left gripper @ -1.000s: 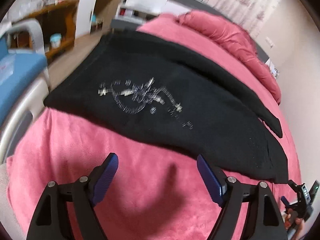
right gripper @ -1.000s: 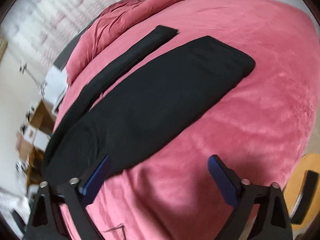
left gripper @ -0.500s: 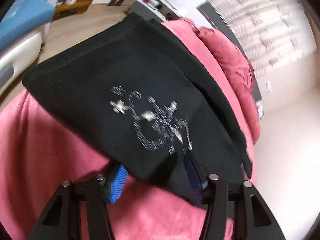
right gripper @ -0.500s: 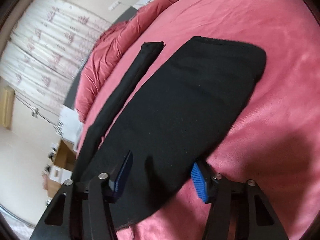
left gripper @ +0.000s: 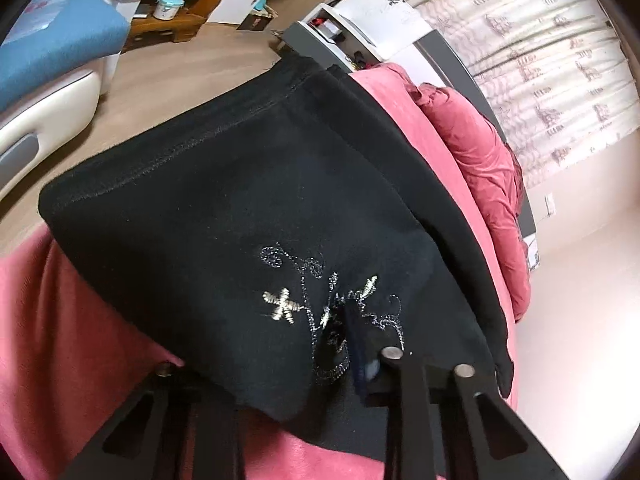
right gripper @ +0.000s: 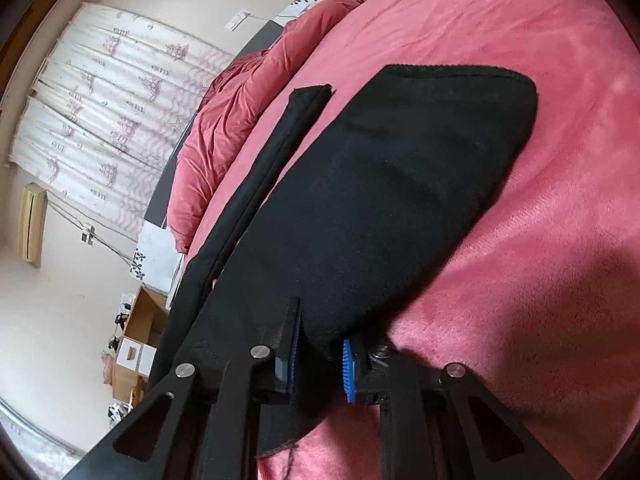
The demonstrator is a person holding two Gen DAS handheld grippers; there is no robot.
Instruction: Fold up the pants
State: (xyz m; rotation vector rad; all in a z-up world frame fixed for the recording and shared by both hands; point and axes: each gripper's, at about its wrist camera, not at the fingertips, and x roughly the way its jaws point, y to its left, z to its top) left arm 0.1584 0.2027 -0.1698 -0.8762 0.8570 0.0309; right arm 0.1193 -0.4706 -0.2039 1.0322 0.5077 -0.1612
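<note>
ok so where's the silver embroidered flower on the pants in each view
Left wrist: the embroidered flower sits low and centre on the black pants, just left of the left tool.
Right wrist: not in it; only plain black fabric shows.
Shared landmark: the bunched red duvet by the patterned curtain.

— What's around the bed [right gripper: 520, 60]?
— Patterned white curtains [right gripper: 100, 92] beyond a dark headboard [left gripper: 460, 64], pale walls [right gripper: 60, 280].
— And the floor?
— Light wood floor [left gripper: 192, 64], wooden shelves [left gripper: 192, 12] against it.
</note>
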